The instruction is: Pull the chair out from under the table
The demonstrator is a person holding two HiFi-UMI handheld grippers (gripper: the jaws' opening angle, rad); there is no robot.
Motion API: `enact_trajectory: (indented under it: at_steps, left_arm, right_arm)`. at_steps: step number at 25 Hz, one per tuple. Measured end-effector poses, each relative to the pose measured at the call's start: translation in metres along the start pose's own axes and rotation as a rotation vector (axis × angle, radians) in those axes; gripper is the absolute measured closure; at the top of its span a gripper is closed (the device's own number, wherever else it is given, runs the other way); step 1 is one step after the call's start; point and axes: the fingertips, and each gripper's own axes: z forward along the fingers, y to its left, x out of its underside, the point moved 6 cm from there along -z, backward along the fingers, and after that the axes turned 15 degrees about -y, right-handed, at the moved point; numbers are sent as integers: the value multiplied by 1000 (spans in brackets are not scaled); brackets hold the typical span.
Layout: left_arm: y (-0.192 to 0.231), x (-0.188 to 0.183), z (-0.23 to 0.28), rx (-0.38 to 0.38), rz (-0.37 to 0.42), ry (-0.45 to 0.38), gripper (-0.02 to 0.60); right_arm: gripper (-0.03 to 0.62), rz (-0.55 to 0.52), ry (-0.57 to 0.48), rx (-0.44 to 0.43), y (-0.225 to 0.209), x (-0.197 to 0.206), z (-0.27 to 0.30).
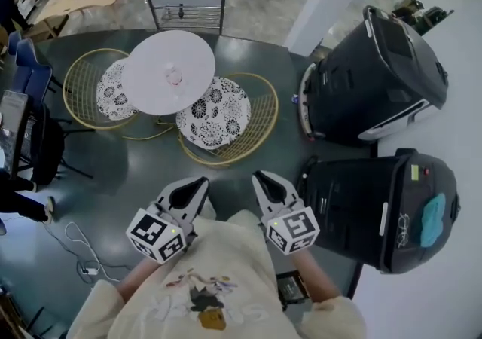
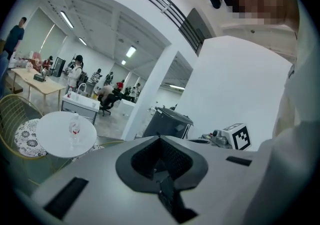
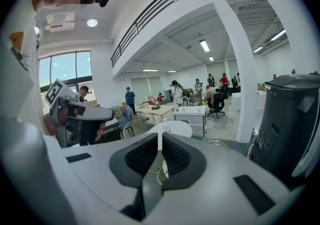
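Cream sleeves [image 1: 105, 306] keep the left gripper [image 1: 194, 188] and right gripper [image 1: 265, 183] close to the chest. Both have their fingers pressed together on nothing, probably because the chairs are well out of reach. Farther ahead, the nearer wire chair [image 1: 226, 115] sits partly under the round desk [image 1: 168, 71]. Only the head view shows that overlap; the gripper views show the closed fingers.

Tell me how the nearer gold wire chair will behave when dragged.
The chair is open thin wire, so probably light to drag. Its cushion may slide. It sits partly under the table, so a bump could tip the bottle.
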Motion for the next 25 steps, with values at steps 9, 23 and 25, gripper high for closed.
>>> enact_trajectory:
  at_steps: [9,23,25]
  left_arm:
    - [24,1,52,1,26,53,578]
    - [41,86,98,-191,-54,114,578]
    - [44,100,100,-256,-55,91,578]
  right_arm:
    - [578,-111,64,-26,-60,8,39]
    - [464,-552,355,-490,-140,97,83]
    - [462,-661,389,-566,-146,113,85]
